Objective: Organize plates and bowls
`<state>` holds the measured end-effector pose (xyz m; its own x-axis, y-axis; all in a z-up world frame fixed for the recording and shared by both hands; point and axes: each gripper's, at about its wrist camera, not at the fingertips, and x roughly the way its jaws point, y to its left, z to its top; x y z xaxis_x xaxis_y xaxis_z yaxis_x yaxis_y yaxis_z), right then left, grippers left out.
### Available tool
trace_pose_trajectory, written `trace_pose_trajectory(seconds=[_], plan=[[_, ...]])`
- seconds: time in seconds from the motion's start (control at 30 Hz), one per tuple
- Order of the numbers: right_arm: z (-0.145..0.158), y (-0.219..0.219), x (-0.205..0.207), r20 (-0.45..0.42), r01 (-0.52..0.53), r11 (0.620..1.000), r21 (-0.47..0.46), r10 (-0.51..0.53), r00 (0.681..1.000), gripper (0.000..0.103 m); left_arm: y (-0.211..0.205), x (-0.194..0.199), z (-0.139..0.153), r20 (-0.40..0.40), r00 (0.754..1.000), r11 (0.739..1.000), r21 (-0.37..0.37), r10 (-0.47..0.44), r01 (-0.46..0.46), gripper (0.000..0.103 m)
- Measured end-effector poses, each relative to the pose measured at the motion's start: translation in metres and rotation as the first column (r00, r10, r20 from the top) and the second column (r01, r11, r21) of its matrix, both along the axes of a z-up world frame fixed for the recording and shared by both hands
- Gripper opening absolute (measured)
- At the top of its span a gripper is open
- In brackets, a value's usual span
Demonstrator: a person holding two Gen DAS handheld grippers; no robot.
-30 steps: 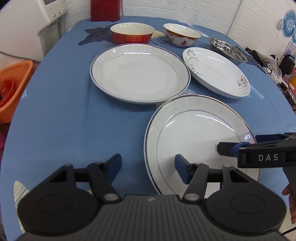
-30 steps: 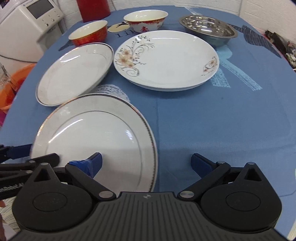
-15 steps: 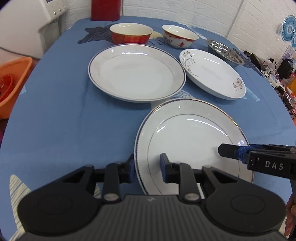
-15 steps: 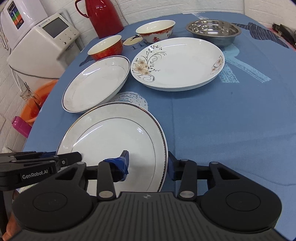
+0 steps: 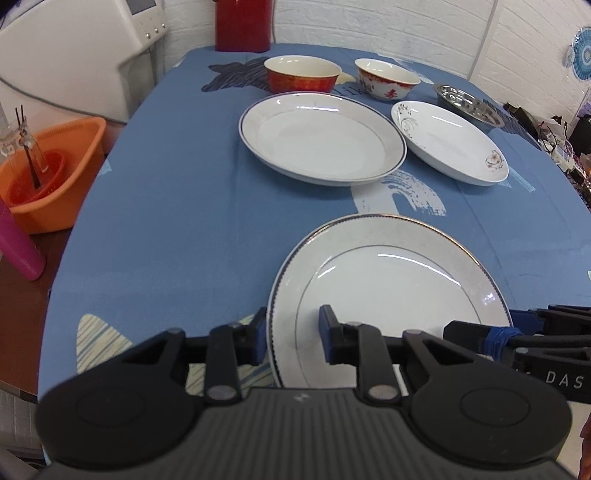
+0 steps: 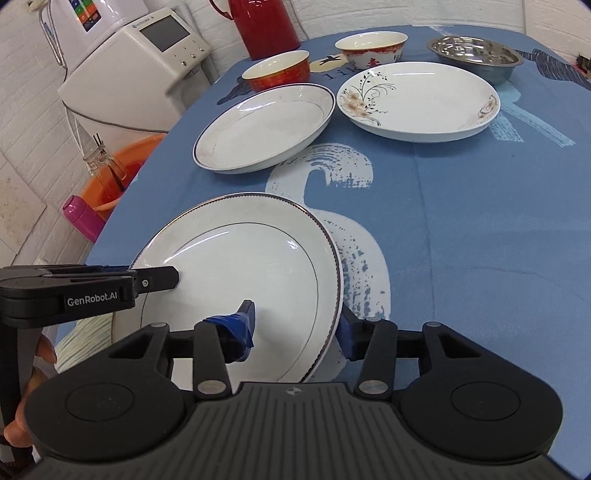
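Above blue table [image 5: 184,206]: left gripper [image 5: 293,334] and right gripper [image 6: 297,325] each clenched on opposite rims of gold-rimmed plate [image 5: 388,280], lifted.

Home dining area: round table under a blue printed tablecloth [image 5: 177,206], white-painted brick wall [image 5: 406,29] at 12 o'clock, red thermos jug [image 6: 266,26] at 11, orange plastic basin [image 5: 55,184] at 9.

Red thermos [image 6: 264,27]: far ahead
White appliance [image 6: 140,70]: ahead-left — off the table
Orange basin [image 5: 51,173]: left
Pink bottle [image 6: 82,218]: left — near basin
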<state>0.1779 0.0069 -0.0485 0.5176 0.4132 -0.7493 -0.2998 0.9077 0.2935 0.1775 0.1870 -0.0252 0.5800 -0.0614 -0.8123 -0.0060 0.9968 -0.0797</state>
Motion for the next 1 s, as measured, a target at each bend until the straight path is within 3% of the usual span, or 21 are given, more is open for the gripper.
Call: trace_pose_trajectory(seconds=[0.5,0.53,0.57,0.6,0.67,0.73,0.87,1.0], plan=[[0.000,-0.008,0.012,0.007,-0.020,0.999,-0.043,0.020,1.000,0.036,-0.012,0.017,-0.009,0.021,1.000,0.999,-0.027,-0.023,0.024,0.026],[0.000,-0.010,0.013,0.004,-0.029,0.999,-0.030,0.030,1.000,0.036,-0.008,0.017,-0.009,0.019,0.999,0.998,-0.044,-0.035,0.036,0.029],[0.001,-0.014,0.016,-0.007,-0.035,0.999,-0.003,0.035,0.999,0.036,-0.003,0.018,-0.009,0.011,1.000,0.998,-0.063,-0.027,0.027,0.044],[0.002,-0.022,0.018,-0.015,-0.026,0.999,0.030,0.027,1.000,0.035,0.004,0.018,-0.007,0.012,1.000,0.997,-0.078,-0.002,0.003,0.051],[0.010,-0.041,0.025,-0.017,0.035,0.997,0.069,-0.034,0.999,0.035,0.016,0.018,0.000,0.036,0.999,0.997,-0.075,0.023,-0.020,0.054],[0.020,-0.060,0.037,-0.016,0.100,0.994,0.037,-0.100,0.995,0.036,0.026,0.025,0.009,0.048,0.998,0.998,-0.037,0.043,-0.041,0.058],[0.050,-0.084,0.070,0.075,0.191,0.977,-0.098,-0.184,0.980,0.036,0.030,0.052,0.030,0.067,0.997,0.999,0.010,0.031,-0.032,0.059],[0.101,-0.097,0.092,0.258,0.236,0.968,-0.090,-0.206,0.944,0.036,0.033,0.092,0.048,0.077,0.996,0.999,0.025,0.034,-0.036,0.059]])
